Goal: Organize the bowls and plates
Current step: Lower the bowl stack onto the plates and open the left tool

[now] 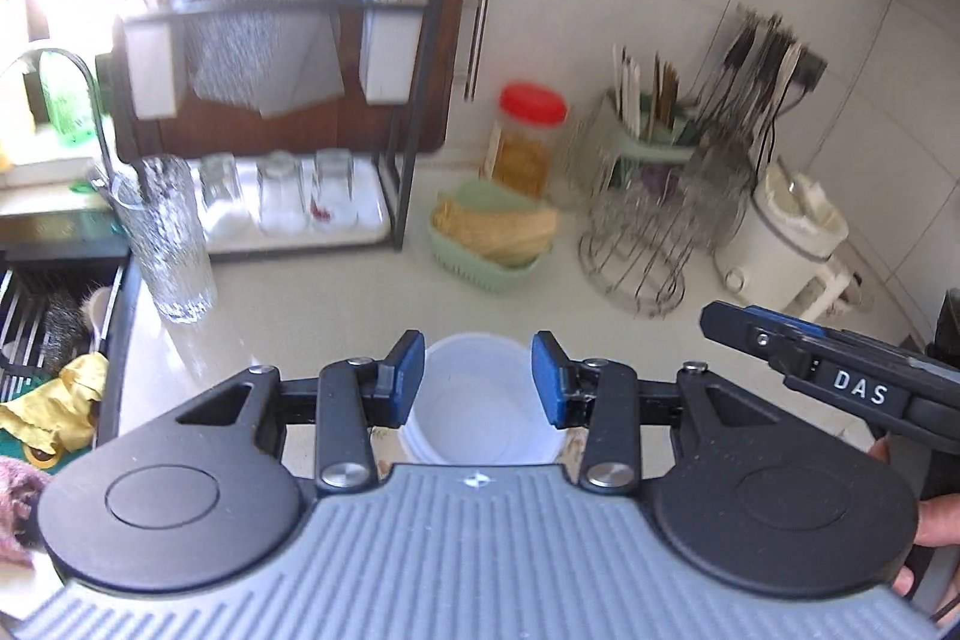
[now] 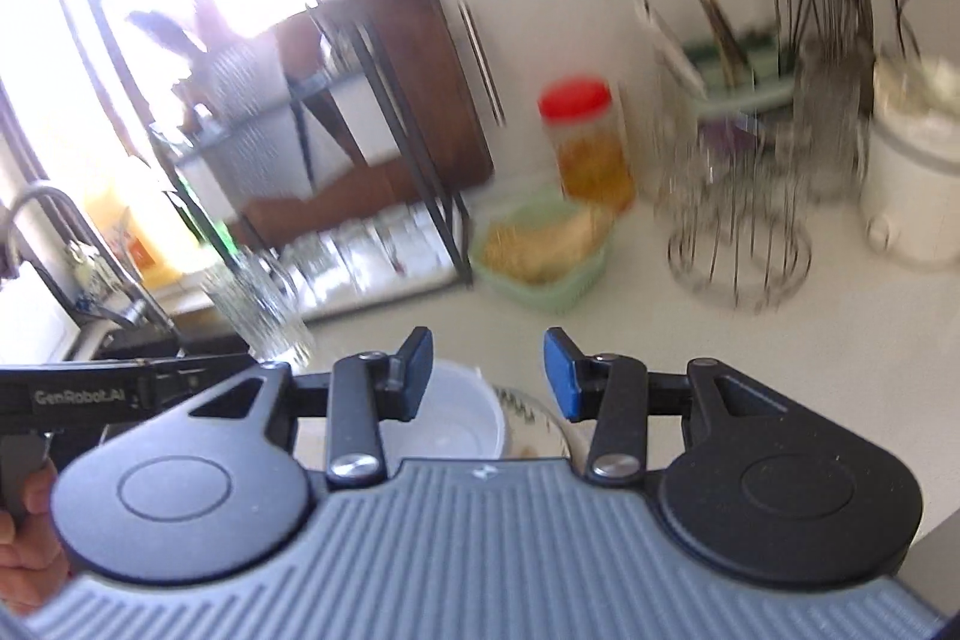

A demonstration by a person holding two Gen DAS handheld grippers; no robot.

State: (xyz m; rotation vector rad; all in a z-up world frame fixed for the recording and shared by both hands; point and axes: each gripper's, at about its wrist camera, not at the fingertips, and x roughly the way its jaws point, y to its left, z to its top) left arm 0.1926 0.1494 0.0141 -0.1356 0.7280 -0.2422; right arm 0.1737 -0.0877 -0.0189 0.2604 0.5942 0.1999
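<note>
The left gripper (image 1: pixel 478 379) hangs partly open and empty above the white bowl (image 1: pixel 480 400), which sits on the pale counter (image 1: pixel 312 298) beside a patterned plate (image 2: pixel 534 421). The right gripper (image 2: pixel 488 373) is likewise parted, holding nothing.

On the counter (image 1: pixel 336 316) we see a tall ribbed glass (image 1: pixel 171 244) near left beside the sink (image 1: pixel 54 316). Farther back stands a black drying rack (image 1: pixel 282 100) with upturned glasses. To its right sit a red-lidded jar (image 1: pixel 528 142), a green basket (image 1: pixel 489 235), a wire rack (image 1: pixel 648 244) and a white cooker (image 1: pixel 786 232).
</note>
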